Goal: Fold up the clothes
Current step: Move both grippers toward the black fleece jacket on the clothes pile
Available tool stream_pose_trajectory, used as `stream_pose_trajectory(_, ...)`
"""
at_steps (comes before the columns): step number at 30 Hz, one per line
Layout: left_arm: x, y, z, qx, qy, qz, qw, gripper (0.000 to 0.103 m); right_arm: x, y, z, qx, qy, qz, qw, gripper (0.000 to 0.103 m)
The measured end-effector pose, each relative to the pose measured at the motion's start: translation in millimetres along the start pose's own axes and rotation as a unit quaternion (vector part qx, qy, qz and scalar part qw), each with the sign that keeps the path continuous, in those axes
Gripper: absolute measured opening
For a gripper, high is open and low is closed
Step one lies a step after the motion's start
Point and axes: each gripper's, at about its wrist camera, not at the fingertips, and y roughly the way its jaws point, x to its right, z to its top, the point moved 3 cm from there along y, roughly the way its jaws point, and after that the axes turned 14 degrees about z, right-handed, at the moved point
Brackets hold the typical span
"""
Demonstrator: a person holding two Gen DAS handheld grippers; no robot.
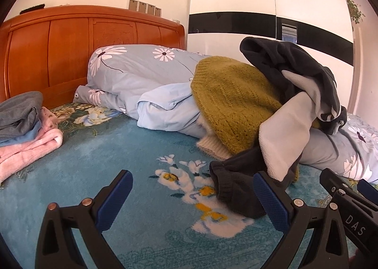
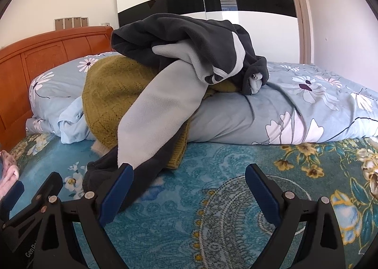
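Both my left gripper (image 1: 192, 197) and right gripper (image 2: 189, 188) hover fingers apart, gripping nothing, just before the dark fleece jacket (image 2: 189, 33) draped over the green sweater (image 1: 231, 99).

I see bed (image 2: 224, 210) under blue flowered blanket. Rolled pale-blue quilt (image 2: 283, 115) lies along far side. Clothes heap on quilt: green sweater (image 1: 231, 103), dark fleece (image 2: 189, 40) on top, its sleeve trailing onto blanket. Folded stack (image 1: 26, 132) at left, near wooden headboard (image 1: 59, 49): grey, blue, pink.
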Motion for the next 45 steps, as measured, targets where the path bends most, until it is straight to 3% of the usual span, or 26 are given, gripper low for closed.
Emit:
stream_pose_trajectory(16,-9,6,1,-0.02,-0.011,-0.014,0.9996,0.103,-3,-1,2,-0.004,-0.011,0.0,1.0,0.096)
stream_pose_trajectory(23,-21,2,5,-0.03,-0.051,-0.053,0.9968,0.103,-1,-3,5,0.008,-0.003,0.036,0.999,0.096)
stream_pose_trajectory(26,-31,-7,5,-0.035,-0.052,-0.049,0.9968,0.103,2,-4,7,0.019,0.005,0.054,0.998,0.096)
stream_pose_trajectory(28,-36,-12,6,-0.043,-0.03,-0.044,0.9977,0.103,6,-6,9,0.036,0.018,0.069,0.997,0.097)
stream_pose_trajectory(31,-48,-26,12,-0.034,0.0,-0.032,0.9989,0.103,9,2,8,0.016,0.031,0.088,0.996,0.103)
stream_pose_trajectory(35,-67,-40,20,-0.027,0.018,-0.019,0.9993,0.103,11,13,11,-0.004,0.049,0.102,0.994,0.103)
stream_pose_trajectory(38,-81,-46,24,-0.031,0.011,-0.016,0.9993,0.103,14,13,32,0.007,0.034,0.082,0.996,0.103)
stream_pose_trajectory(45,-104,-58,24,-0.025,-0.02,-0.01,0.9994,0.103,46,48,125,-0.012,-0.026,-0.037,0.999,0.103)
